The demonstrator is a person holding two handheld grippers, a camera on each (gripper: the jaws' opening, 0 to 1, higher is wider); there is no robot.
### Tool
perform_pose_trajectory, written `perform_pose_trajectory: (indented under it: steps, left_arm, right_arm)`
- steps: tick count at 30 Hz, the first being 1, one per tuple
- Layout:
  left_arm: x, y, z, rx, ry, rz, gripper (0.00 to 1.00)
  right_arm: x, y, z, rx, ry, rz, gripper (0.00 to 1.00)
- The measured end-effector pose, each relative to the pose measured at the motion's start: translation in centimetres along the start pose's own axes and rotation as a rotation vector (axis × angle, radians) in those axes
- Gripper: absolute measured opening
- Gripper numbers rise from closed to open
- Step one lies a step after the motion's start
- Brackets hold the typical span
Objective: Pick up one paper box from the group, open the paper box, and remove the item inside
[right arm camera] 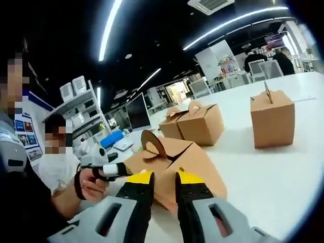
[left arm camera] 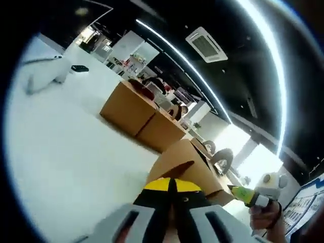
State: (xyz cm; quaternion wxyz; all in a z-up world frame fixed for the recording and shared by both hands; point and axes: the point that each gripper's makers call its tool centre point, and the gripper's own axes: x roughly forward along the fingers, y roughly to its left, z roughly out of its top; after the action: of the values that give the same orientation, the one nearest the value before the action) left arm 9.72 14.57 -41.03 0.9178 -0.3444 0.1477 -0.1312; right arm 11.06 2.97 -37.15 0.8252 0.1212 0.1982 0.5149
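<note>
Left gripper (left arm camera: pixel 171 188) fingers pressed together at a tipped paper box (left arm camera: pixel 190 167) on the table (left arm camera: pixel 61 152). Right gripper (right arm camera: pixel 164 183) fingers slightly spread, touching the same box (right arm camera: pixel 177 164). Three more boxes (right arm camera: pixel 272 119) stand apart.

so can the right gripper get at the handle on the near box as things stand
Probably yes: the near box lies just past the right gripper, its looped handle standing free above the jaws with nothing between.

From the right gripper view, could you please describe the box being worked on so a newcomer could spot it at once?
Start at the white table carrying several brown paper boxes. The nearest box sits just beyond the yellow tips of the right hand-held gripper. Unlike the pair of boxes behind it and the lone box to the right, all standing upright, it lies tilted with its looped handle leaning sideways.
</note>
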Motion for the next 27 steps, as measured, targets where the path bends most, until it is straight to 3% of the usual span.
perform_pose_trajectory:
  steps: [2,5,8,11,16,21,25,27]
  left_arm:
    - [-1.5,0.2,2.4,0.064,-0.088,0.01,0.05]
    - [-3.3,0.2,5.9,0.147,-0.168,0.034,0.06]
    - [-4.9,-1.2,8.4,0.188,-0.275,0.026,0.07]
    - [-5.8,-3.6,10.6,0.255,-0.339,-0.024,0.08]
    - [-4.5,-5.0,10.5,0.295,-0.312,-0.051,0.09]
    - [-2.8,-5.1,8.4,0.313,-0.221,-0.068,0.1]
    - [-1.9,-4.8,6.5,0.476,-0.169,-0.016,0.1]
    - [-1.6,-5.0,5.9,0.495,-0.158,-0.017,0.1]
  right_arm:
    - [-0.4,0.0,1.4,-0.011,-0.046,0.011,0.19]
    - [-1.0,0.7,3.1,-0.025,-0.102,0.044,0.19]
    - [-0.8,1.5,3.9,-0.078,-0.098,0.064,0.19]
    - [-0.2,1.6,5.1,-0.154,-0.096,0.022,0.19]
    - [0.5,3.4,6.1,-0.302,-0.068,0.016,0.2]
    - [1.1,3.2,5.7,-0.495,-0.011,-0.051,0.22]
    - [1.7,4.4,7.0,-0.859,-0.037,-0.148,0.2]
    - [2.3,5.2,7.2,-1.022,-0.019,-0.18,0.19]
